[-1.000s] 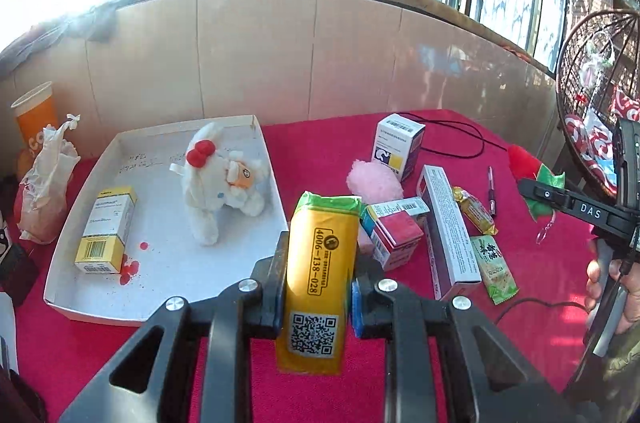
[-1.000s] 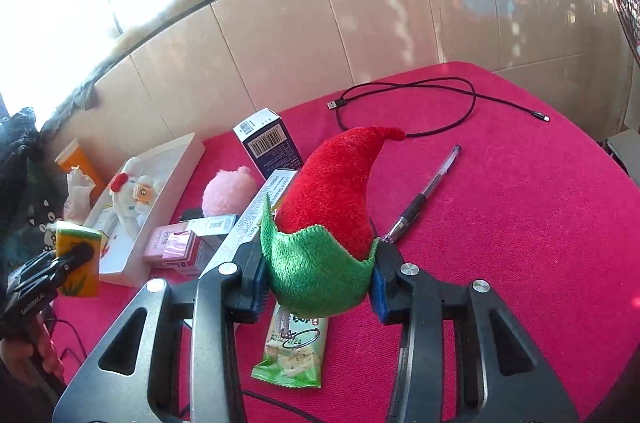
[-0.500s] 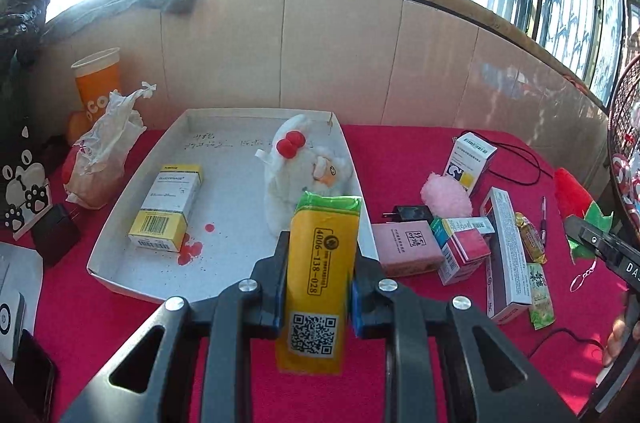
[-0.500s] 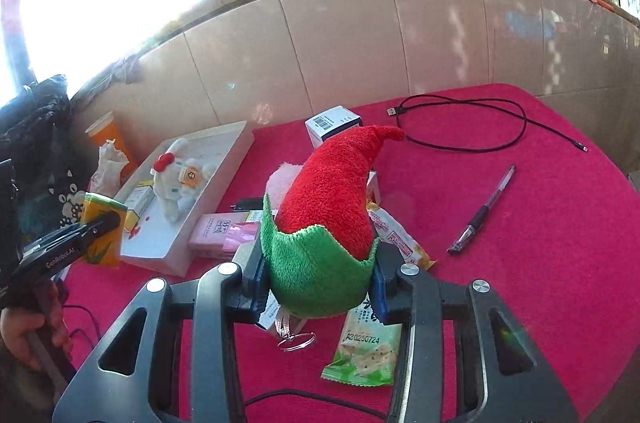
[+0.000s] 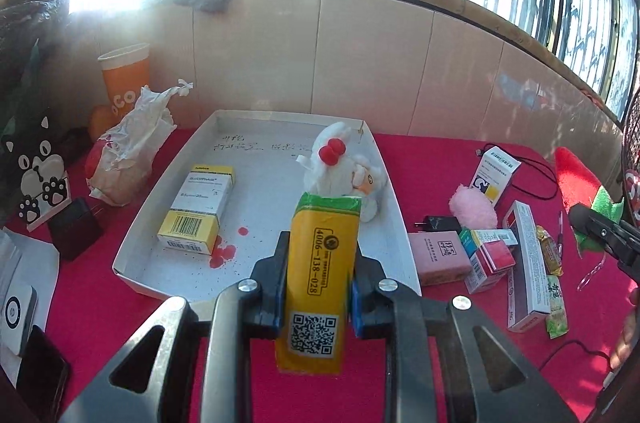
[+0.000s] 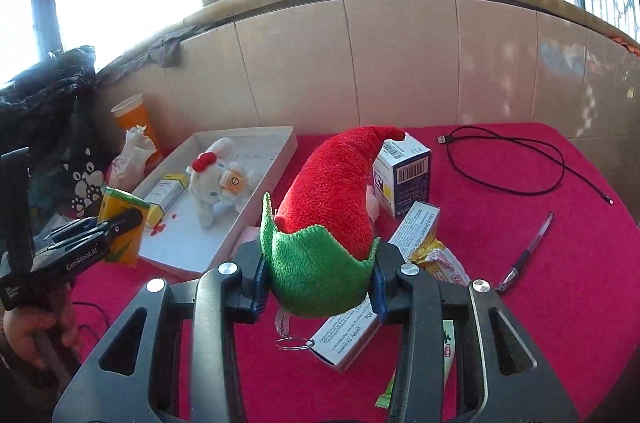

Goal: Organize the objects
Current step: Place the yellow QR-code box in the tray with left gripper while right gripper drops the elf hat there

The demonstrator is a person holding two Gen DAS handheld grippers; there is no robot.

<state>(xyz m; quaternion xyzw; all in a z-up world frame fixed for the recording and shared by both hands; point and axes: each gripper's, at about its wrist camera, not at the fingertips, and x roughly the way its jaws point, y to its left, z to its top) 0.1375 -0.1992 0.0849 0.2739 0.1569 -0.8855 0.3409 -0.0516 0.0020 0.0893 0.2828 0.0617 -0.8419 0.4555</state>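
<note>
1. The left gripper [image 5: 318, 287] pinches a yellow carton [image 5: 320, 275] with a green top, held upright above the near edge of the white tray [image 5: 160, 283].
2. The right gripper [image 6: 318, 287] is clamped on a red and green plush hat [image 6: 328, 223], raised over the red surface [image 6: 560, 263].
3. A white plush toy [image 5: 344, 171] and a yellow-ended box [image 5: 198, 211] lie in the tray.
4. Right of the tray sit a pink box [image 5: 440, 257], a pink pompom [image 5: 474, 209], several cartons and what seem to be snack packets.
5. A pen [image 6: 526, 255] and a black cable [image 6: 516, 159] lie apart.
</note>
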